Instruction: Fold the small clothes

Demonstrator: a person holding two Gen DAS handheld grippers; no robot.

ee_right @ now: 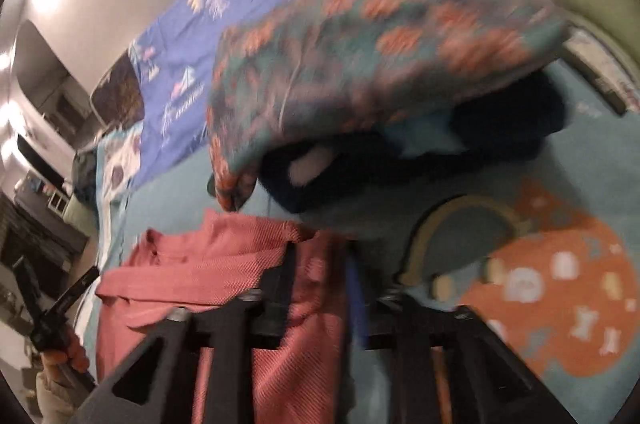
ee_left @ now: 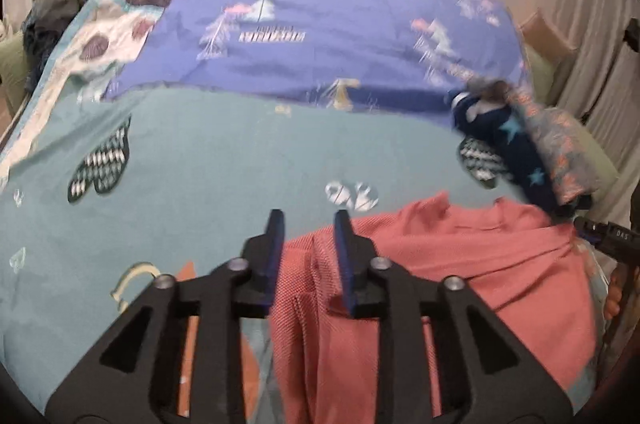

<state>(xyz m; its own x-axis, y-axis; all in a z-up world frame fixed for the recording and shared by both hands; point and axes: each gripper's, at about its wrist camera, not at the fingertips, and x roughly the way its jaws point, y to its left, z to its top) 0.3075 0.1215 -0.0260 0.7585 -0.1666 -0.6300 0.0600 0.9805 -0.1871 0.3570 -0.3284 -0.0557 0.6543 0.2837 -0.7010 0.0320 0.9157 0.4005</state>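
Observation:
A salmon-pink garment lies bunched on the teal bedsheet. My left gripper is open, its jaws standing over the garment's left edge with cloth between them. In the right wrist view the same pink garment lies under my right gripper, whose jaws are apart with pink cloth between them. The view is blurred. The right gripper also shows at the right edge of the left wrist view.
A stack of folded clothes, grey with orange print over navy with stars, sits on the right. A purple printed sheet covers the far bed. Curtains hang on the right. An orange printed patch is on the sheet.

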